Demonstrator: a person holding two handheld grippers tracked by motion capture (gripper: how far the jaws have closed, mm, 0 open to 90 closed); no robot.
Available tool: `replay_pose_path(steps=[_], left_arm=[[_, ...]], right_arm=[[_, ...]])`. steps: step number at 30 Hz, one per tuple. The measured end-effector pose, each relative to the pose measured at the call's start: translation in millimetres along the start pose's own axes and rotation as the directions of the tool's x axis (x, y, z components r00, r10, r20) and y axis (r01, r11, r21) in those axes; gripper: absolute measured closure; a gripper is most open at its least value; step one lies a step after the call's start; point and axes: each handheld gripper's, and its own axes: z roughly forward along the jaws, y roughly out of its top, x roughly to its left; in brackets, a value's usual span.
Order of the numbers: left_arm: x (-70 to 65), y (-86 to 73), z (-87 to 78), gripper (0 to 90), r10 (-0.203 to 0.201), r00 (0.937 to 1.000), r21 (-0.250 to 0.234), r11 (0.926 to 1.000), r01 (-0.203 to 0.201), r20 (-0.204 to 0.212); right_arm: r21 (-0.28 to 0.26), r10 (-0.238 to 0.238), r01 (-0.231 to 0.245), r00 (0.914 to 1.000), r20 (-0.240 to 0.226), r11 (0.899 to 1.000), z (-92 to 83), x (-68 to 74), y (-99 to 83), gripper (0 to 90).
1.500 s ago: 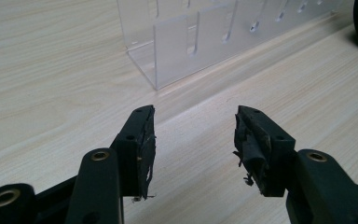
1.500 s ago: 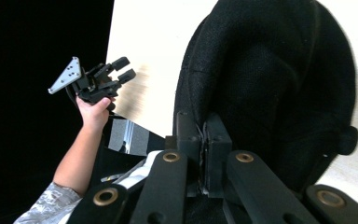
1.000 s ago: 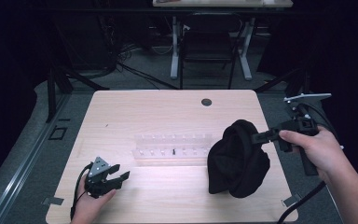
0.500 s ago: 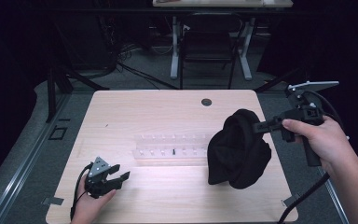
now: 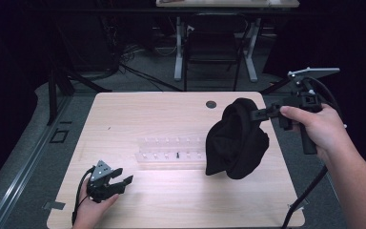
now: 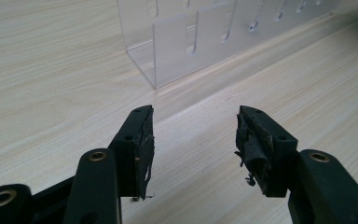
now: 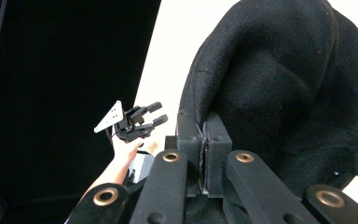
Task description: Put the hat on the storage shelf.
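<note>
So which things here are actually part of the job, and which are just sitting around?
In use:
- black cloth, clamped and lifted by the right gripper
- left gripper, open, low over the table
- clear slotted rack, likely involved

Lying about:
- chair and desk legs beyond the table
- cables on the floor

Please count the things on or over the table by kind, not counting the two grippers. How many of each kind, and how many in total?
Black cloth item, held up by the right gripper: 1
Clear plastic rack: 1
Total: 2
</note>
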Motion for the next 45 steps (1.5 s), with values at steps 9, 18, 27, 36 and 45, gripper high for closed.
replay_pose_path(steps=[9,18,27,36,45], left_arm=[[0.2,0.4,-0.8,46.8,0.002,1.0,0.005,1.0,-0.002,0.007],[0.7,0.8,-0.4,46.8,0.007,0.9999,0.007,1.0,-0.007,0.009],[0.6,0.9,-0.4,46.8,0.009,0.9999,0.007,0.9999,-0.009,0.009],[1.3,1.0,-0.7,46.8,0.007,0.9999,0.005,1.0,-0.007,0.009],[1.3,1.2,-0.7,46.8,0.007,0.9999,0.002,1.0,-0.007,0.01]], right_arm=[[0.0,-0.008,0.008,1.0,0.005,1.0,14.1,9.2,13.4,88.3],[0.006,-0.028,0.028,0.9996,0.002,1.0,34.1,20.5,28.9,88.3],[-0.001,-0.04,0.04,0.9992,-0.007,0.999,49.4,27.7,39.8,88.3],[0.001,-0.038,0.038,0.9992,-0.013,0.999,69.0,31.7,51.5,88.3],[0.011,-0.046,0.046,0.9988,-0.018,0.999,80.2,34.9,56.7,88.3]])
